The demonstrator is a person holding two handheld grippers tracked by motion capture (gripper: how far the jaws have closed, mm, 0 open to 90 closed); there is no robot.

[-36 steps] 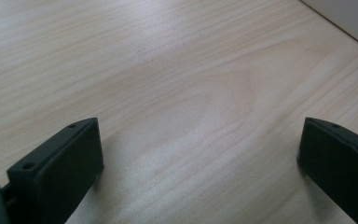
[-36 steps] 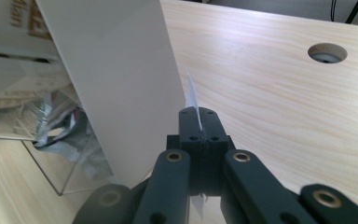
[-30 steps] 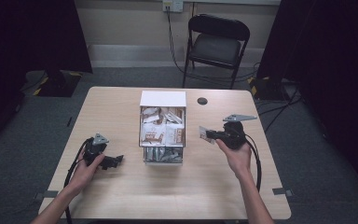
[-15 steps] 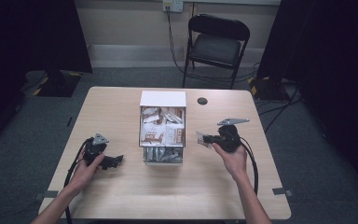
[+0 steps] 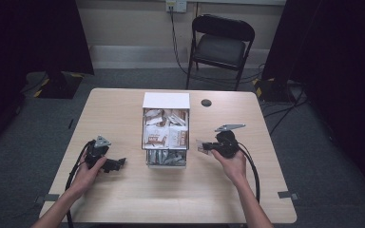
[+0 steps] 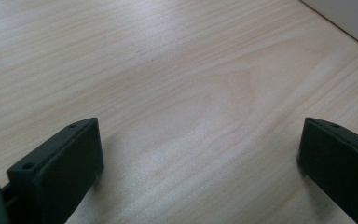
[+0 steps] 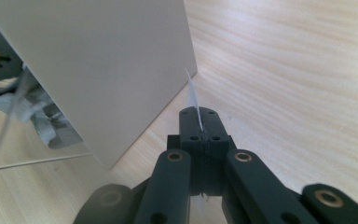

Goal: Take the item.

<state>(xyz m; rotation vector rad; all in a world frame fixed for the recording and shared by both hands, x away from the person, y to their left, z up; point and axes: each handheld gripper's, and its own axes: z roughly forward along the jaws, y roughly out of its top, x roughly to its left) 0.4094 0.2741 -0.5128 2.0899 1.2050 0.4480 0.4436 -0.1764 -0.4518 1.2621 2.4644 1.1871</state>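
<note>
The right gripper (image 7: 199, 122) is clamped on the edge of a thin, pale packet (image 7: 192, 95), of which only a sliver sticks up between the closed jaws in the right gripper view. In the high view the packet (image 5: 202, 146) shows as a small translucent piece at the left tip of the right gripper (image 5: 208, 147), just to the right of the clear box (image 5: 165, 164) of wrapped snacks that stands in the middle of the table (image 5: 123, 199). Which way the packet is travelling cannot be told, but the work in hand is clearly moving it between the box and the table.

To do this well, the grip should stay firm and the packet should be kept clear of the box's white side wall (image 7: 98, 60), which stands very near the jaw tips on the left. Since the hold is only on an edge, the motion is best kept slow and level so the packet does not slip or flap. If it is to go in, it needs lifting above the rim before moving left.

The right hand (image 5: 232, 164) holds its gripper low over the table, pointing left towards the box, with the forearm coming up from the near edge. The left gripper (image 6: 200, 154) has its jaws spread wide with nothing between them, over bare wood. In the high view the left gripper (image 5: 116, 164) rests near the table on the left, pointing right, well apart from the box.
</note>
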